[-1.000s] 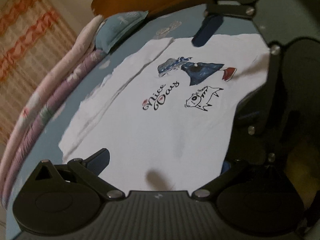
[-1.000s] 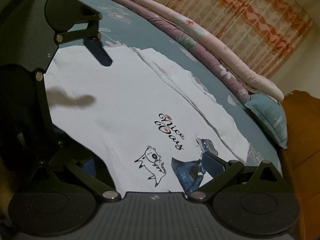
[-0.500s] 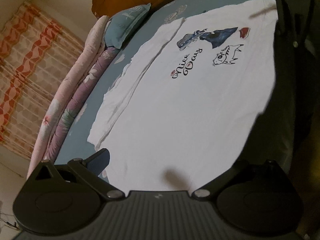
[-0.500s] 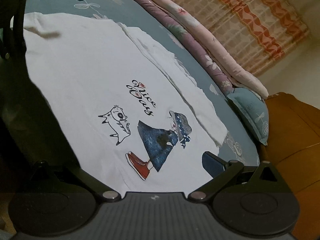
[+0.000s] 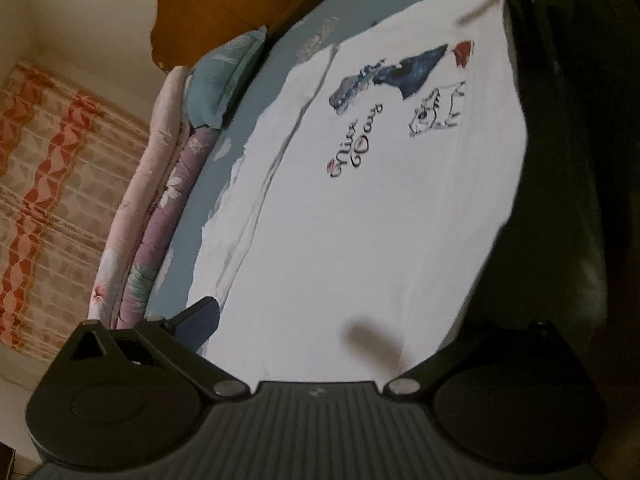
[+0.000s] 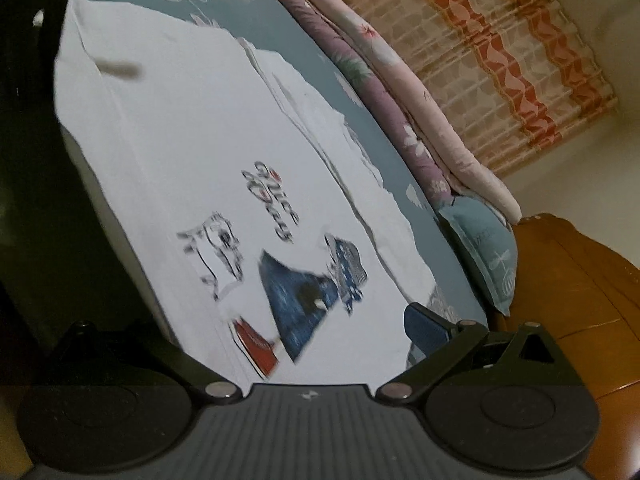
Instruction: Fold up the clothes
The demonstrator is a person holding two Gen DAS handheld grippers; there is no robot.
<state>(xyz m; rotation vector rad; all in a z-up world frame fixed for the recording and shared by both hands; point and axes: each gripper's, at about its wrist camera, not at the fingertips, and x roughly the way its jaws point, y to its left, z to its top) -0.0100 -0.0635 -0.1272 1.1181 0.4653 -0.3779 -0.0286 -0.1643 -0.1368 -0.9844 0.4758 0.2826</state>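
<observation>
Both tools have drawn farther apart over the shirt (image 5: 360, 220).

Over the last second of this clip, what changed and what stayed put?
Both tongs pulled back from the white printed T-shirt: more shirt shows in each view, and the other tongs slid toward the top edge. Jaws open throughout, gripping nothing. Shirt flat on the blue bedsheet, folded side unchanged.

Both cameras swing outward, and the white T-shirt (image 5: 360, 208) fills more of each view now; the opposite gripper slides toward the frame edge.
</observation>
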